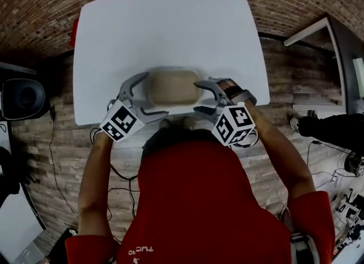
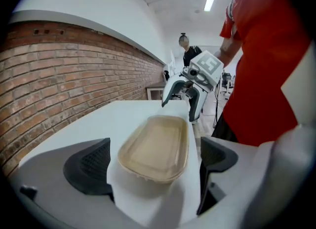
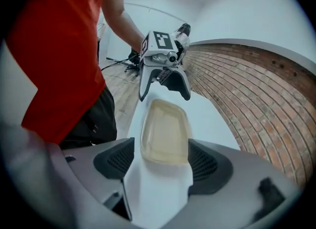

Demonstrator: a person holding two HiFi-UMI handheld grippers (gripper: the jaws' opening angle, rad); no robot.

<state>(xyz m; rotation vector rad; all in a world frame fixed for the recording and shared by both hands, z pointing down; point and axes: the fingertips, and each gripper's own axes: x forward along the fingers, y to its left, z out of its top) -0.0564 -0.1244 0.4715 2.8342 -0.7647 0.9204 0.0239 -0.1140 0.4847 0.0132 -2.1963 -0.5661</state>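
A beige tray [image 1: 172, 86] is laid flat on its base on the white table [image 1: 165, 24], close to the edge where the person stands, so it is within reach of both arms. Its long side runs from left to right, and therefore one short end is turned to each tongs. The left tongs [image 1: 157, 93] are held released, the jaws spread wider than the tray's end, which is seen between the pads in the left gripper view without being touched. The right tongs [image 1: 196, 97] are released in the same way at the opposite end; the tray's end lies just at the tips of the jaws, and contact does not appear to be made. No other thing is seen between the tongs and the tray. A small red object [image 1: 74, 32] is seen at the table's far left edge, well apart. A brick wall [image 2: 74, 80] is seen beyond the table, and another person [image 2: 187, 50] far in the room.
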